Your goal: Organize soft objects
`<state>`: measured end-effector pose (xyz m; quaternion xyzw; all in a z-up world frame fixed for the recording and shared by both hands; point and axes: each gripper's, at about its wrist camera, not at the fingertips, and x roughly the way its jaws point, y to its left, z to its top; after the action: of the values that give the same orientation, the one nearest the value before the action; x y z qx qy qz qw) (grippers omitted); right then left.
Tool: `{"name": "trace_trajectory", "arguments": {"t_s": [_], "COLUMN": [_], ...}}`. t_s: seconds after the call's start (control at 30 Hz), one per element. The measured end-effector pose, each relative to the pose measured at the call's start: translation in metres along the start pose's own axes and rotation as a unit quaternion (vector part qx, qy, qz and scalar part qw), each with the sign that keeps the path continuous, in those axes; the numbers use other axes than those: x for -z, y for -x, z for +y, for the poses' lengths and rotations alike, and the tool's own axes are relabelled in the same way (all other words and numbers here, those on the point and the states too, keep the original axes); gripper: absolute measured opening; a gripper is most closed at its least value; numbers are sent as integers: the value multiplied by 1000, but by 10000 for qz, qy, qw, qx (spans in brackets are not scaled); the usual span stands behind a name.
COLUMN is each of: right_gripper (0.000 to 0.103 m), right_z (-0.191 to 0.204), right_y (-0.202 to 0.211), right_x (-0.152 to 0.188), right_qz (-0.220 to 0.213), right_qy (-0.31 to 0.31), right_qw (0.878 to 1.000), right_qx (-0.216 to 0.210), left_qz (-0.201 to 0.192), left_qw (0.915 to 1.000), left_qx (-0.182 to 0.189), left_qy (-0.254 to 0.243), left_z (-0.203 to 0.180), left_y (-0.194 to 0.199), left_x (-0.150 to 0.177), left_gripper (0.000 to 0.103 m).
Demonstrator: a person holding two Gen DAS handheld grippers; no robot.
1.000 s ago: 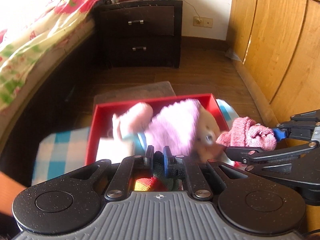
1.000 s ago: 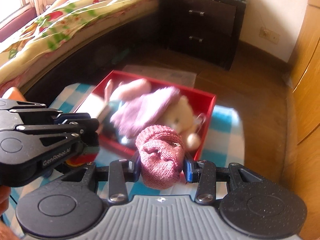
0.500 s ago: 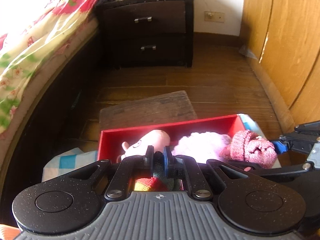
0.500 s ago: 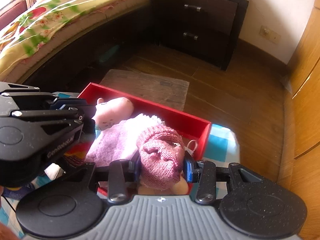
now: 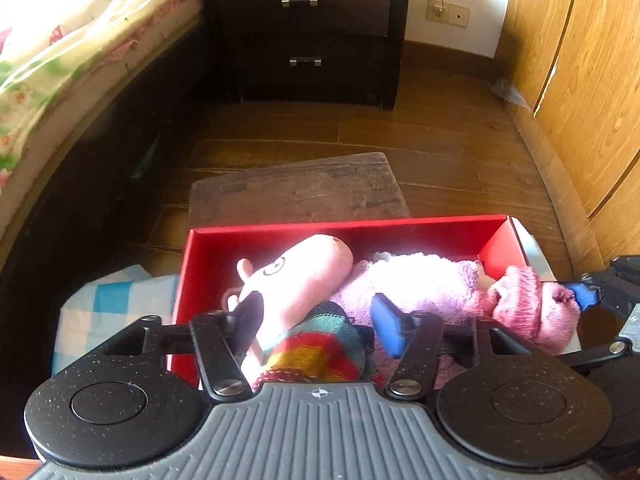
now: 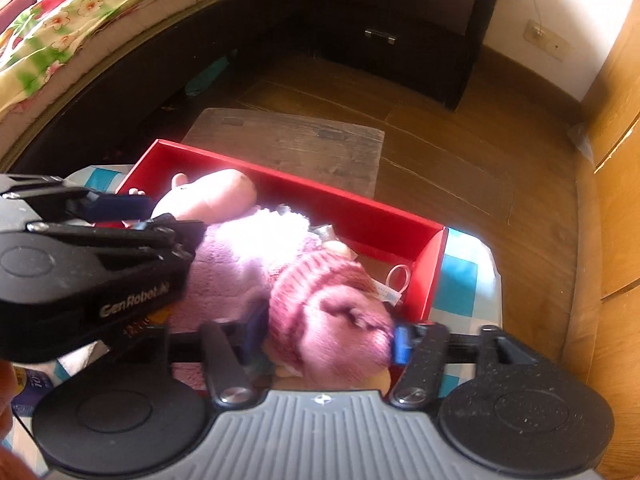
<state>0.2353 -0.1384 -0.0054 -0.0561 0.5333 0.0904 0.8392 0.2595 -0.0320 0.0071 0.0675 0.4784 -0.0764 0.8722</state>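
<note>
A red box (image 5: 344,225) (image 6: 352,208) holds a pink pig plush (image 5: 304,272) (image 6: 212,196) and a fluffy lilac cloth (image 5: 416,280) (image 6: 244,256). My left gripper (image 5: 318,322) is open over the box's near side, its jaws apart on either side of a striped knitted item (image 5: 320,344) that lies between them. My right gripper (image 6: 328,330) is open, with a pink knitted hat (image 6: 328,316) (image 5: 532,308) loose between its jaws over the right part of the box.
The box stands on a blue-and-white checked cloth (image 5: 108,300) (image 6: 464,276). Beyond lie a brown mat (image 5: 296,188), wooden floor, a dark nightstand (image 5: 312,28), a bed (image 5: 60,52) at left and wooden wardrobe doors (image 5: 580,80) at right.
Both grippers have opened: the left let go of the striped knitted item, the right let go of the pink hat. Both moved forward and down over the box.
</note>
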Motion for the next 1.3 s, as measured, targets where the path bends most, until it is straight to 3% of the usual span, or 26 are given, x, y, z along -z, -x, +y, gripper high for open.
{"name": "trace_trajectory", "arguments": {"t_s": [0.1,0.6,1.3], "right_gripper": [50,52,52], "right_z": [-2,0,33], "right_y": [1,41,100], "right_x": [0,25,100], "right_qz": [29,-60,-199], "right_qy": [-14,-108,-46], "right_qw": [10000,9999,9998], "right_qx": [10,16,-15], "left_qz": [49,-168,-86], "left_qw": [10000,9995,9990], "left_qx": [-19,30,305], "left_qy": [28,283,327], "left_z": [-1,8,-12], "left_y": [3,61,120], "left_x": [0,13,95], "left_gripper": [71,74,74]}}
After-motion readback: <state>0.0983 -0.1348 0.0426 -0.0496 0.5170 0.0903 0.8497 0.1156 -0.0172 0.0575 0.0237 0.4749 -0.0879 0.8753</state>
